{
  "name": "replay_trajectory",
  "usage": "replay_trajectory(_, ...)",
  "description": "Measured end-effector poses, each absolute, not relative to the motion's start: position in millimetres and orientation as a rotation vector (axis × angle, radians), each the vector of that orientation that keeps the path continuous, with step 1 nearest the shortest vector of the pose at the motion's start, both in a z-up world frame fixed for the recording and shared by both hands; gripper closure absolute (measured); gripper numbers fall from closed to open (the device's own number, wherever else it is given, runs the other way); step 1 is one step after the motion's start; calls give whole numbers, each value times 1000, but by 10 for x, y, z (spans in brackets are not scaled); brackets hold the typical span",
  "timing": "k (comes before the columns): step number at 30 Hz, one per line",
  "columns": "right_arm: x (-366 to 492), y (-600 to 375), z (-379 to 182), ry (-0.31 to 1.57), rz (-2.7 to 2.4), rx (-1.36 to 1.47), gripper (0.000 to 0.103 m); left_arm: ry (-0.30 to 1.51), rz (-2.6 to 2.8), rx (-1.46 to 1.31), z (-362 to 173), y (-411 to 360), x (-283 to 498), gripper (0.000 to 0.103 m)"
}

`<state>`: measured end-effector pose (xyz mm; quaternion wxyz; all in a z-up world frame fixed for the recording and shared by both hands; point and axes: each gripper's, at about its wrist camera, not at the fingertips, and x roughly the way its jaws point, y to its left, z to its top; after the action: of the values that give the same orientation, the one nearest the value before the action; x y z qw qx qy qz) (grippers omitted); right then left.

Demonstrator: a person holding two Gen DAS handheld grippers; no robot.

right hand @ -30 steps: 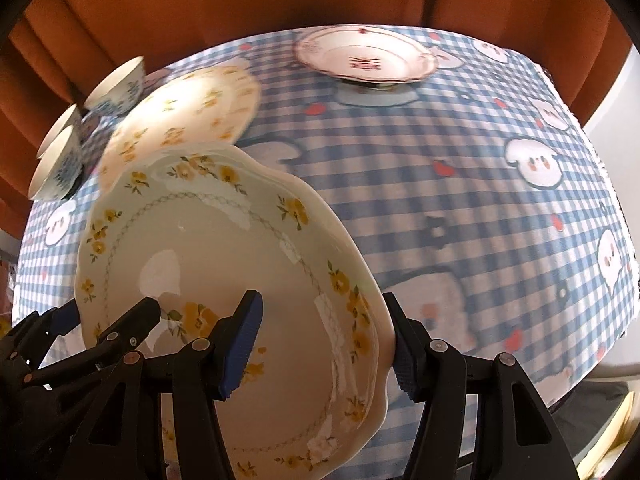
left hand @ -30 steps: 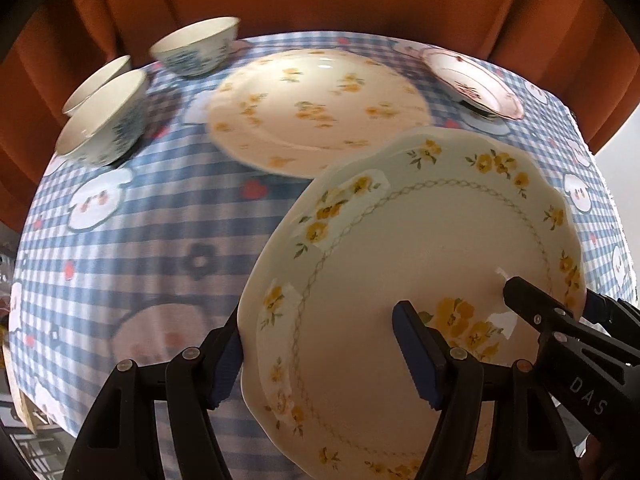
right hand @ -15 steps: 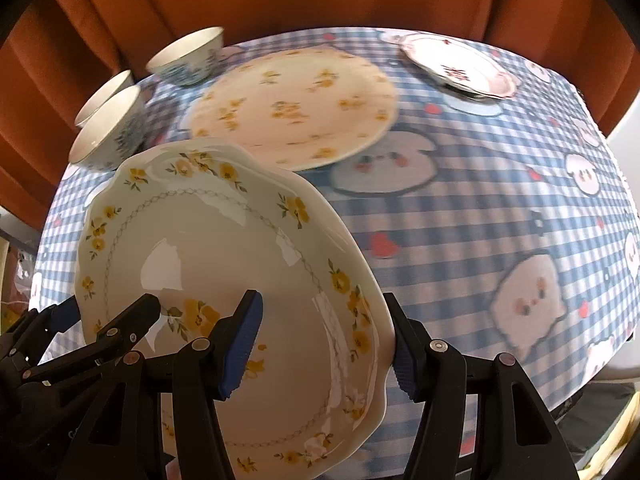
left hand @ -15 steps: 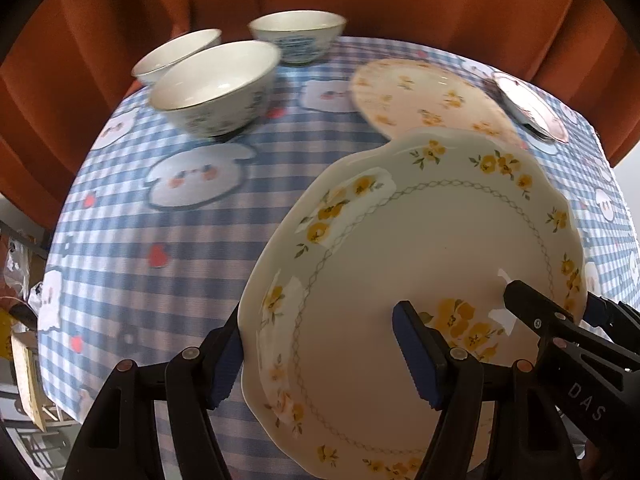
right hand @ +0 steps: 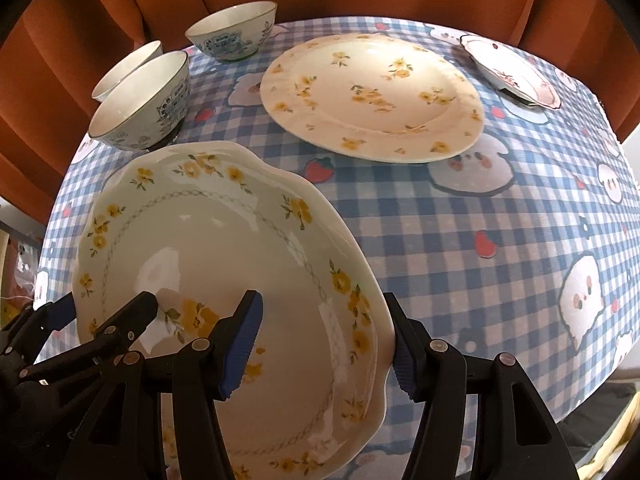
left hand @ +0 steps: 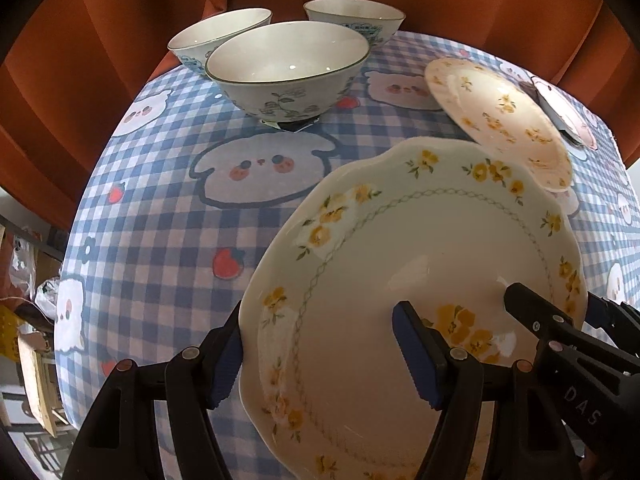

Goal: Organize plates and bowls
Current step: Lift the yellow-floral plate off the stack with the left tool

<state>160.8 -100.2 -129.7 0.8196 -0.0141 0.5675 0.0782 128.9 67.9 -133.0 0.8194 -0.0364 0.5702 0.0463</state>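
I hold the scalloped plate [left hand: 420, 280] with both grippers: the left gripper [left hand: 320, 356] has its jaws closed on the rim at about 8 o'clock of the plate, and the right gripper [right hand: 326, 338] has its jaws closed on the opposite rim at about 4 o'clock in its own view. The plate is in the air above the table [right hand: 520, 220], tilted, not touching the cloth. Compared with one second ago the whole scene has slid: the three bowls [left hand: 288, 68] are now straight ahead at 12 o'clock in the left view, and the large flat plate [right hand: 372, 96] is at 1 o'clock in the right view. I judge that I am carrying the plate leftward, maybe past the flat plate, so stacking is not yet done.
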Motion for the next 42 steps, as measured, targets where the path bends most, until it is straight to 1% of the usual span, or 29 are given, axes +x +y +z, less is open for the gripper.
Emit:
replay_trajectory(7,1753,-929,-1394,1225,151,-2,40,1237,98,-61,-1451,754,1473,31)
replay_trajectory(10,1800,-929,-1442,1230,152,20,40,1219,100,-36,-1450,748,1529,32)
replay_trajectory(13,1840,-926,-1469,1226,150,37,40,1224,93,-34,-1466,747,1568,27)
replay_trajectory(18,1877,-914,-1476,1228,154,34,40,1226,79,-43,-1455,770,1587,25)
replay_trajectory(22,1842,-940,-1420,1221,160,38,39,1217,96,-65,-1392,840,1536,18)
replay_trajectory(23,1822,-942,-1389,1217,160,37,38,1219,102,-71,-1361,857,1521,18)
replay_trajectory(24,1800,-935,-1354,1213,158,34,34,1212,99,-74,-1318,864,1506,18)
replay_trajectory(26,1730,-956,-1224,1188,147,25,29,1191,82,-74,-1222,820,1462,15)
replay_trajectory(34,1612,-1104,-709,1099,104,9,28,1112,29,-65,-861,677,1447,13)
replay_trajectory(42,1777,-1332,-436,1019,106,23,27,1042,21,-57,-615,409,1662,12)
